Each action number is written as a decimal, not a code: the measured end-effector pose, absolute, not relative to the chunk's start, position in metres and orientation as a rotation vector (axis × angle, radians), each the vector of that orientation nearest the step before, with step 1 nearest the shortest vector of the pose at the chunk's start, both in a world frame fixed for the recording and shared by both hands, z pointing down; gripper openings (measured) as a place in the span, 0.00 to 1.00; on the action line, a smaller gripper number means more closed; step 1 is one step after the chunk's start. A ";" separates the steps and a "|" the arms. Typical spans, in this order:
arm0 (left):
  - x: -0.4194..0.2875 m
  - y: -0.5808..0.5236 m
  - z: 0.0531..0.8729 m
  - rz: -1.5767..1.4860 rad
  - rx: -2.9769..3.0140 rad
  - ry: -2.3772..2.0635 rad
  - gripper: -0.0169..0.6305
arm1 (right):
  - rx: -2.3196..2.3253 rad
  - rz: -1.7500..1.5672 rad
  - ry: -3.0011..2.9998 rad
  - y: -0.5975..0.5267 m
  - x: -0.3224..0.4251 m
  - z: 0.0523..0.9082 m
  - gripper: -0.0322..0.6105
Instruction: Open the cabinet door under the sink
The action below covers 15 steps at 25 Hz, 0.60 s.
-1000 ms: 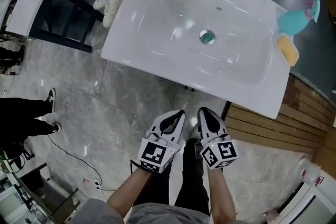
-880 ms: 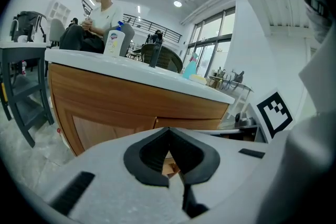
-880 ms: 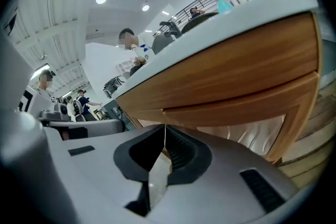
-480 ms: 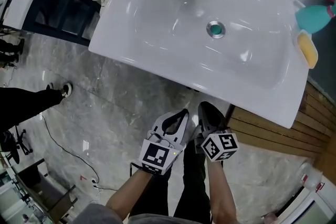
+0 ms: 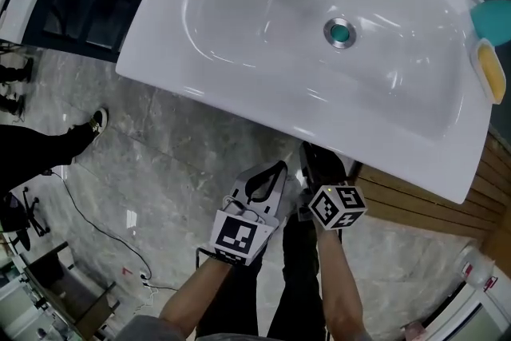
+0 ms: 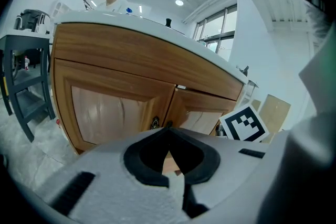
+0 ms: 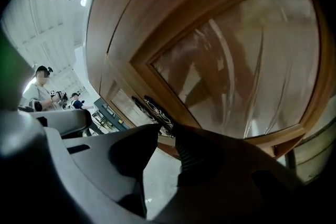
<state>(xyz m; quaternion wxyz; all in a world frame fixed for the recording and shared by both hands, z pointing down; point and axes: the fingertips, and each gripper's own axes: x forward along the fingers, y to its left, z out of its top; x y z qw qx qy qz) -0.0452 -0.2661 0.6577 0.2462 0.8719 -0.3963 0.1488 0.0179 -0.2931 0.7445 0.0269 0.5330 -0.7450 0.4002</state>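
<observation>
Under the sink's (image 5: 239, 104) front edge, the right gripper (image 7: 168, 131), jaws slightly parted, points at the dark handle (image 7: 155, 112) on the shut cabinet door's (image 7: 236, 60) edge. The left gripper (image 5: 279, 167), jaws pressed together, hangs just beside it.

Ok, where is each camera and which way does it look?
Head view: on the person's head, looking steeply down at the sink, both forearms, left hand-held gripper and right hand-held gripper.
Left gripper view: on that gripper, low, facing the cabinet doors; its shut jaws show.
Right gripper view: on that gripper, tilted, close to the nearer door; its jaws show.
Shared: both gripper views see the door handles.
</observation>
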 end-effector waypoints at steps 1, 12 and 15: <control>-0.046 -0.266 0.660 0.409 2.379 -1.079 0.04 | 1.645 1.236 -2.302 -0.296 0.017 0.748 0.20; -0.058 -0.262 0.675 0.430 2.355 -1.067 0.04 | 1.698 1.305 -2.234 -0.307 0.015 0.770 0.22; -0.058 -0.260 0.678 0.431 2.348 -1.065 0.04 | 1.717 1.300 -2.225 -0.307 0.015 0.771 0.21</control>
